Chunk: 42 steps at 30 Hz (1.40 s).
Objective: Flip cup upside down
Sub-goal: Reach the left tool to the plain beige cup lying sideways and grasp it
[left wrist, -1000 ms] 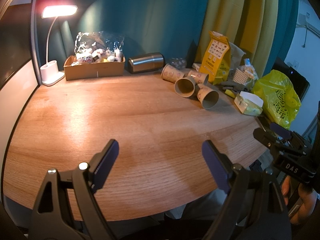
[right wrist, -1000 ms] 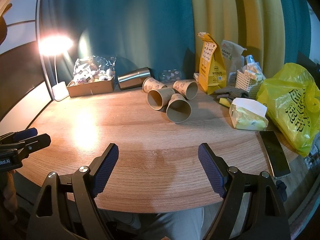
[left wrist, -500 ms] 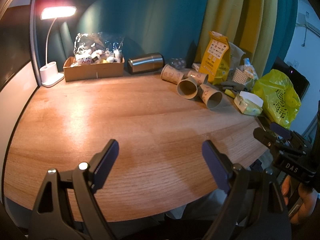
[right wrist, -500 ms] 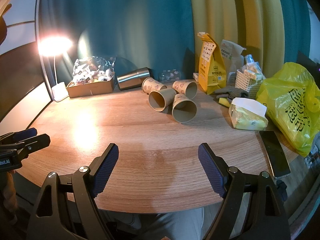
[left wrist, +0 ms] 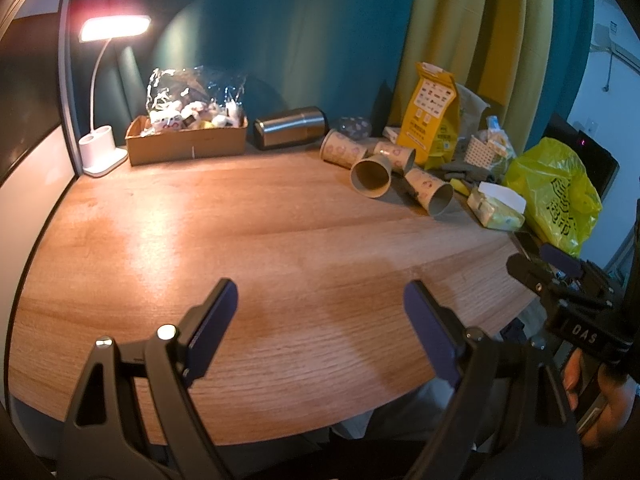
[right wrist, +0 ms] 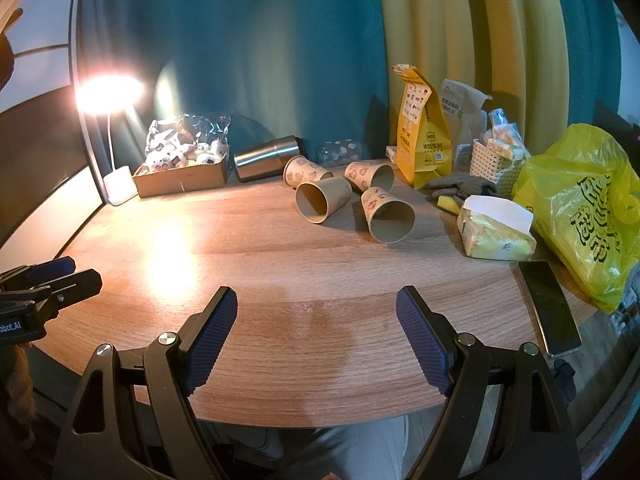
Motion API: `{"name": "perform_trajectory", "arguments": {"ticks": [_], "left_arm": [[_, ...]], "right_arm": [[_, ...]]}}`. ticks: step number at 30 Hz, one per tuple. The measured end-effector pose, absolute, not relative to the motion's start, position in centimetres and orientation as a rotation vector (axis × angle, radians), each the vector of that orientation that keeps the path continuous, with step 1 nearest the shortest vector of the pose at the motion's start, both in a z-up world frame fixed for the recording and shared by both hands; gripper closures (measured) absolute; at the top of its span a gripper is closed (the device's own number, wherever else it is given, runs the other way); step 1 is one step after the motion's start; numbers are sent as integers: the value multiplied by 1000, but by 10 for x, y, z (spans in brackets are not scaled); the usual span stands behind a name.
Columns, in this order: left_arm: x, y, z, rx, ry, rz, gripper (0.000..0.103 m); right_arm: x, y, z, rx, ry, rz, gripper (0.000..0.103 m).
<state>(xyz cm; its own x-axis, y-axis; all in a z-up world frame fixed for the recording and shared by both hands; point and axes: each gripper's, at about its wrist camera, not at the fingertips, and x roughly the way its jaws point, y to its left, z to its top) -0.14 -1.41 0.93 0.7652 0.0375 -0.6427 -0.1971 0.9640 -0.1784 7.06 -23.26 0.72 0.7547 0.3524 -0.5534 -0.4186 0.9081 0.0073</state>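
Paper cups, four of them, lie on their sides in a loose cluster toward the back right of the wooden table (right wrist: pixel 280 264). Nearest: one cup (right wrist: pixel 386 216) with its mouth toward the camera, just beside another open-mouthed cup (right wrist: pixel 322 200); two more sit behind. None stands upright or inverted yet.

Right gripper (right wrist: pixel 316 320): jaws spread wide, nothing between them, hovering over the near table edge, well short of the cups. Left gripper (left wrist: pixel 320 316): likewise wide open and empty, over the near edge, cups well apart from it.

Risks, as judged:
- Cups are light and round; a pad nudging one sideways would likely roll it into its neighbours or toward the tissue pack (right wrist: pixel 496 232).
- Thin paper wall; a hard squeeze could crush it.
- Cups touch or nearly touch, so a wide approach may catch two.
- Black phone (right wrist: pixel 548 308) lies at the right edge, near a sweeping arm's path.

Hard to make out: a clear patterned item behind the cups, beside the steel tumbler (right wrist: pixel 266 158); whether the rear cups touch.
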Motion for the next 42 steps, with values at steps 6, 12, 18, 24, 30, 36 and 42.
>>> {"name": "perform_trajectory", "arguments": {"ticks": [6,12,18,24,30,36,42], "left_arm": [[-1,-13,9,-241,690,129,17],[0,-15,10,-235,683,123,17],[11,-20,6,-226,707,124,17],[35,-26,-4,-215,759,112,17],[73,-32,-13,-200,818,92,17],[128,-37,-23,-183,881,68,17],[183,-45,-35,-172,945,26,17]], "right_arm": [[72,-233,7,-120,580,421,19],[72,-233,6,-116,582,422,19],[77,-230,3,-106,594,422,19],[102,-239,-5,-81,615,415,19],[130,-245,-13,-58,641,407,19],[167,-258,-22,-30,660,393,19],[203,-272,-31,-7,680,377,19]]}}
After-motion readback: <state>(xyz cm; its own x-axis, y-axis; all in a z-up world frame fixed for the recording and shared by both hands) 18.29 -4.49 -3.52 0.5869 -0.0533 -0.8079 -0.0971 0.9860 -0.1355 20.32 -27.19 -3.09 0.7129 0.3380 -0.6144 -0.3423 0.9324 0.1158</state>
